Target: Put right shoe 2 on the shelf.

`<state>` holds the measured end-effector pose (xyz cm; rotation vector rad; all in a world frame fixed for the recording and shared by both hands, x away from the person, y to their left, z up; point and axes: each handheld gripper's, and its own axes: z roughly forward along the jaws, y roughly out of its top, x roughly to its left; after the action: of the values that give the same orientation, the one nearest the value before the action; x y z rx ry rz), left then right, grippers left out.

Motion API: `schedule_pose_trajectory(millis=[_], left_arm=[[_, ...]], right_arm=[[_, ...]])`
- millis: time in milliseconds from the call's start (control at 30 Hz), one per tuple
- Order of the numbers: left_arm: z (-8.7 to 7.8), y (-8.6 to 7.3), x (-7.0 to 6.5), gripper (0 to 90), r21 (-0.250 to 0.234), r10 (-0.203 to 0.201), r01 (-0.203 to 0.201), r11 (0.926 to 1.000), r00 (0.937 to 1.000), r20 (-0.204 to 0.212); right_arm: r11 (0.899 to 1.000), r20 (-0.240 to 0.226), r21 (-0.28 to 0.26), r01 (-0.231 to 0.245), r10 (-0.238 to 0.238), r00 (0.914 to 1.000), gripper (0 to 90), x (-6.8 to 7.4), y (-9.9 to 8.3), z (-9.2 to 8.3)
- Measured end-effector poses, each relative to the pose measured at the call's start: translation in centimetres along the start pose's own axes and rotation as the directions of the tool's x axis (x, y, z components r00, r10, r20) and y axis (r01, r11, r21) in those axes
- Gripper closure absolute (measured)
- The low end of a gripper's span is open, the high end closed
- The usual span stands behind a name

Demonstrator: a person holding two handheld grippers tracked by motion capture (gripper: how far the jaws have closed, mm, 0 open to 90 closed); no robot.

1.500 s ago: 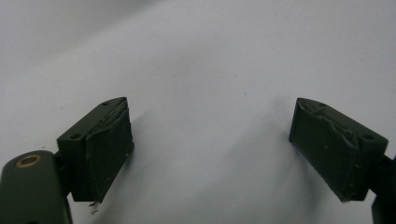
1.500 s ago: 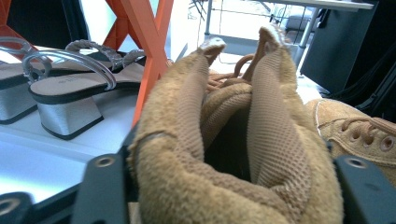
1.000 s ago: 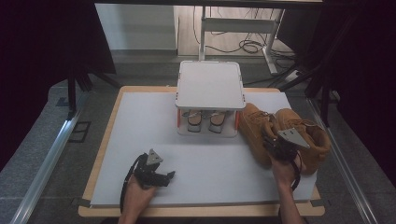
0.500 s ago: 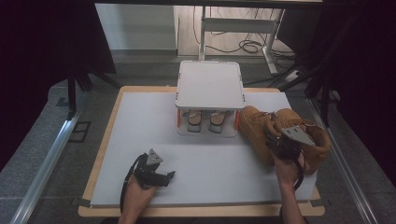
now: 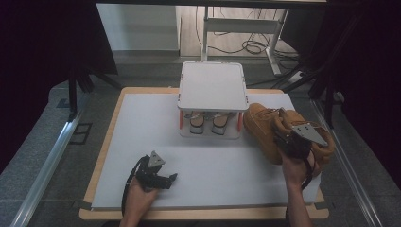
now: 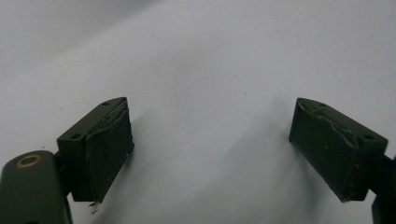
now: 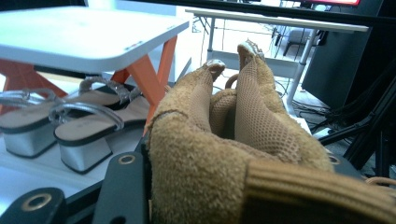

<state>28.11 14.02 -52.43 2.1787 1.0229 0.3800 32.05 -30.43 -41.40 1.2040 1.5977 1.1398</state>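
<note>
While the right claw (image 5: 287, 142) grips a tan boot (image 5: 265, 127) by its collar, the left claw (image 5: 163, 179) rests open on the table (image 5: 142, 118)
Both boots sit at the table's right side, just beside the white shoe rack (image 5: 213, 87) holding silver sandals (image 7: 70, 126)
</note>
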Motion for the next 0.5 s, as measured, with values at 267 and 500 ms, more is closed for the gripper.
schedule_pose_trajectory(millis=[267,500], left_arm=[[0.0,0.0,0.0,13.0,0.000,-0.001,0.001,1.0000,1.0000,0.000],[0.0,0.0,0.0,13.0,0.001,0.000,0.000,1.0000,1.0000,0.001]], right_arm=[[1.000,0.005,-0.020,-0.017,0.017,0.9998,51.3,-0.6,1.3,-0.4],[0.998,0.027,-0.051,-0.032,0.034,0.9991,51.2,-1.3,2.5,-0.8]])
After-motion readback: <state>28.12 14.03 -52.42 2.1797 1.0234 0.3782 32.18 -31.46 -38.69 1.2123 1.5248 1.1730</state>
